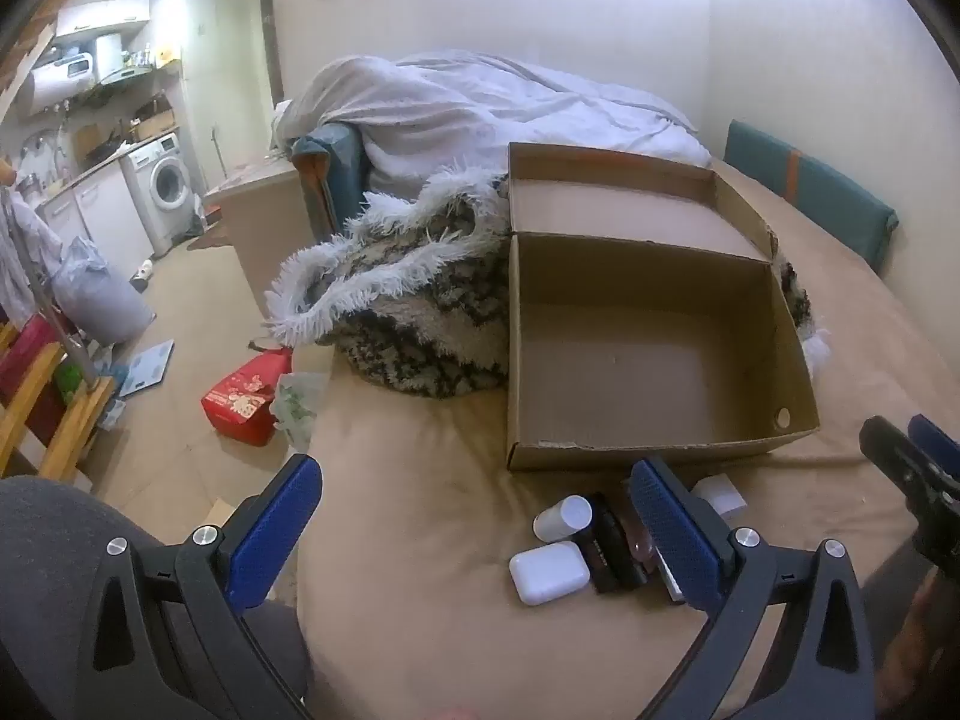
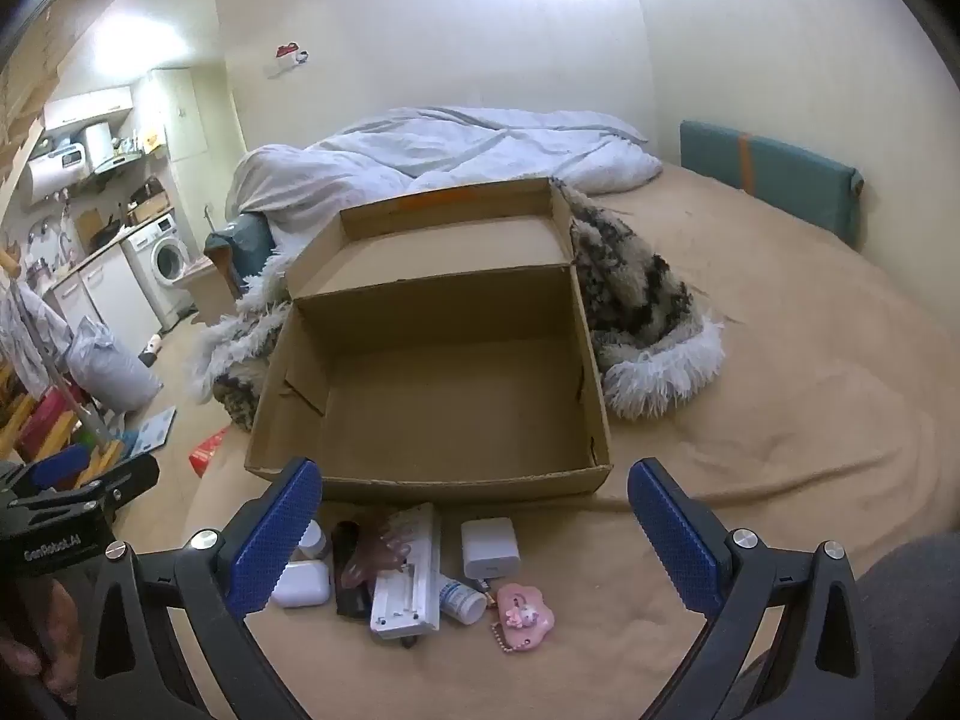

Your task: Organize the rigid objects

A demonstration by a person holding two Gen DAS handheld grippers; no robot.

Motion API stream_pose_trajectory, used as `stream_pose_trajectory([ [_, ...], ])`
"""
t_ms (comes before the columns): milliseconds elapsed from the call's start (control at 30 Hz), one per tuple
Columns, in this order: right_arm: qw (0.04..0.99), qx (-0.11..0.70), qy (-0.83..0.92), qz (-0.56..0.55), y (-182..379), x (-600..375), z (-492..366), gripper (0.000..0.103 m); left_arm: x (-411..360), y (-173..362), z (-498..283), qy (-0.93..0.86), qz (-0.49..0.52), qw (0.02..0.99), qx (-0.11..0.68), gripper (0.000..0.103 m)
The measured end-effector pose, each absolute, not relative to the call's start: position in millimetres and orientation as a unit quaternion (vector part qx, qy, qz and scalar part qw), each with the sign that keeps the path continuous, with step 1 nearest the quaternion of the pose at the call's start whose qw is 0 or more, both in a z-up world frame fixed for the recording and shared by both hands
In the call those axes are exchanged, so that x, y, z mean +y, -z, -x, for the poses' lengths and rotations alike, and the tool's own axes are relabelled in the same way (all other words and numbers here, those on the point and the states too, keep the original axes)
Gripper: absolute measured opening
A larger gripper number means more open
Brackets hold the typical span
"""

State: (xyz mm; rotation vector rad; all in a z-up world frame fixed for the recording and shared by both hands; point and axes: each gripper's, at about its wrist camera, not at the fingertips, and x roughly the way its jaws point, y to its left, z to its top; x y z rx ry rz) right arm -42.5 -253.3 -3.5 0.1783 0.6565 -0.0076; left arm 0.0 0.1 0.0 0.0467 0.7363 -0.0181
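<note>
A: Both tools hover over the tan-covered bed (image 2: 780, 360). The left gripper (image 1: 474, 510) has its blue pads spread wide, nothing between them. The right gripper (image 2: 474, 516) is spread the same way, empty.

B: And the things to sort?

A: Clustered near the bed's front edge, just in front of the open brown cardboard box (image 2: 432, 396), whose lid (image 2: 444, 234) is folded back. The box looks empty inside.

B: What can you make out?

A: From the right wrist: a white earbud case (image 2: 303, 583), a white square charger (image 2: 489, 547), a long white power strip (image 2: 405, 576), a small white bottle with blue print (image 2: 461, 597), a pink charm on a bead chain (image 2: 523, 611).

B: Anything hidden?

A: Plenty. A pink claw-shaped thing (image 2: 378, 546) lies across a dark object (image 2: 351, 582) I can't identify. A white cylinder (image 2: 313, 540) sits half behind the left pad. In the left wrist view its right pad covers most of the power strip.

B: Behind the box?

A: A shaggy black-and-white blanket (image 2: 636, 300), partly blocked by the box walls.
</note>
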Motion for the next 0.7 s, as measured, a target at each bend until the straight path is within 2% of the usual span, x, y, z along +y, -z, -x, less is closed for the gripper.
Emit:
stream_pose_trajectory([
  [300, 0.940, 0.329, 0.011, -0.086, 5, -255, 42, 0.103, 3, 2, -8, 0.007, -0.009, 0.922, 0.387, 0.103],
  [700, 0.940, 0.328, 0.013, -0.090, 4, -254, 43, 0.103, 3, 1, -4, 0.005, -0.015, 0.927, 0.376, 0.103],
])
